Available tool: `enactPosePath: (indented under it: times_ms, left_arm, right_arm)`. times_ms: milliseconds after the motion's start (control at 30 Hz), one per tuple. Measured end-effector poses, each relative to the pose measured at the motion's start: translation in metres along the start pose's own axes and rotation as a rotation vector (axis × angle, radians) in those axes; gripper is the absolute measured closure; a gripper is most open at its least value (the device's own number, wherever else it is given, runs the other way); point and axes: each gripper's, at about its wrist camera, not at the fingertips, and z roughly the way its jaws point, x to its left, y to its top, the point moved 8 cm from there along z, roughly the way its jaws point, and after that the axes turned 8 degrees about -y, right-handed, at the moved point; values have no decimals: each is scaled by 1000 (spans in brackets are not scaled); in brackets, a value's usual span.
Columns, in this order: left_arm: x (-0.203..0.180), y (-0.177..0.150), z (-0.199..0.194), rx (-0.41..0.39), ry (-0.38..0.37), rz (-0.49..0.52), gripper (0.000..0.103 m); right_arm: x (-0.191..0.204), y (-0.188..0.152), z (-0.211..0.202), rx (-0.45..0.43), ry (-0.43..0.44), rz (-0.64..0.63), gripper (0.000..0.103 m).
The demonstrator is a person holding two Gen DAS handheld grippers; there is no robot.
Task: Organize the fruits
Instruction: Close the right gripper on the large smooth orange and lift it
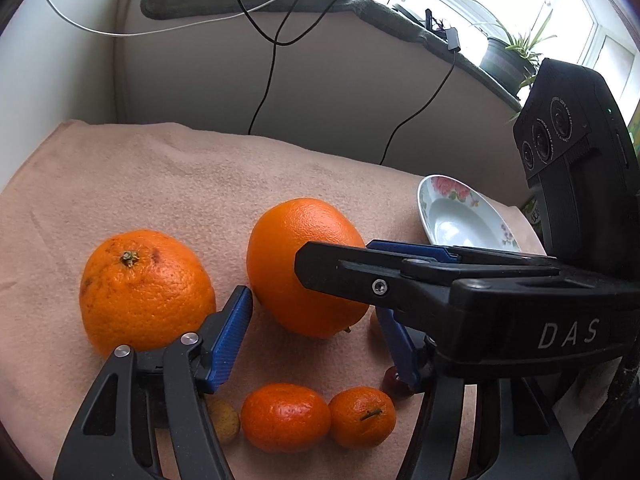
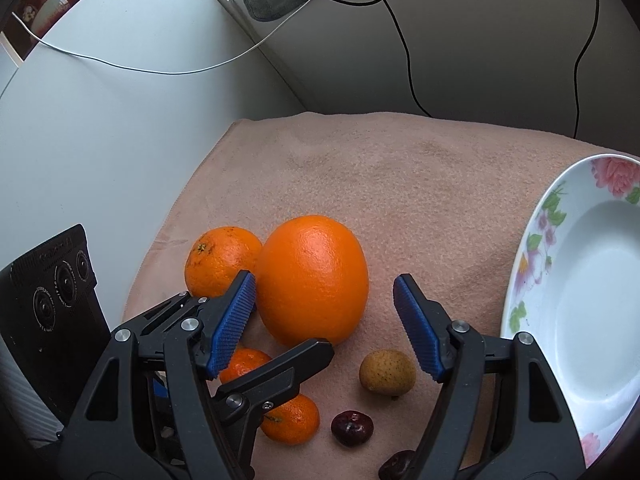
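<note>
oranges: two large (image 2: 312, 280), (image 2: 220, 262) touching | mandarins: two small (image 1: 285, 417), (image 1: 362, 416) touching | cloth

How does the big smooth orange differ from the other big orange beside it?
The smooth orange looks larger and taller than the rough orange. Its peel is glossy and clean; the rough orange has brown marks. The rough orange shows its green stem on top; the smooth one's top is bare. Both lie on the cloth.

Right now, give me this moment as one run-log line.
left tool: open, empty | right tool: open, straddling big orange | plate: empty | fruits on cloth
</note>
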Motion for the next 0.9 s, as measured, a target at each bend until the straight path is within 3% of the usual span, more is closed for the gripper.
enactPosePath:
  times_ms: [267, 900]
  left_arm:
    - [0, 2, 2, -1, 8, 11, 41]
    - [-3, 1, -7, -16, -2, 17, 42]
  right_arm:
    - [7, -1, 12, 38, -7, -60, 34]
    - [13, -6, 3, 13, -30, -68, 36]
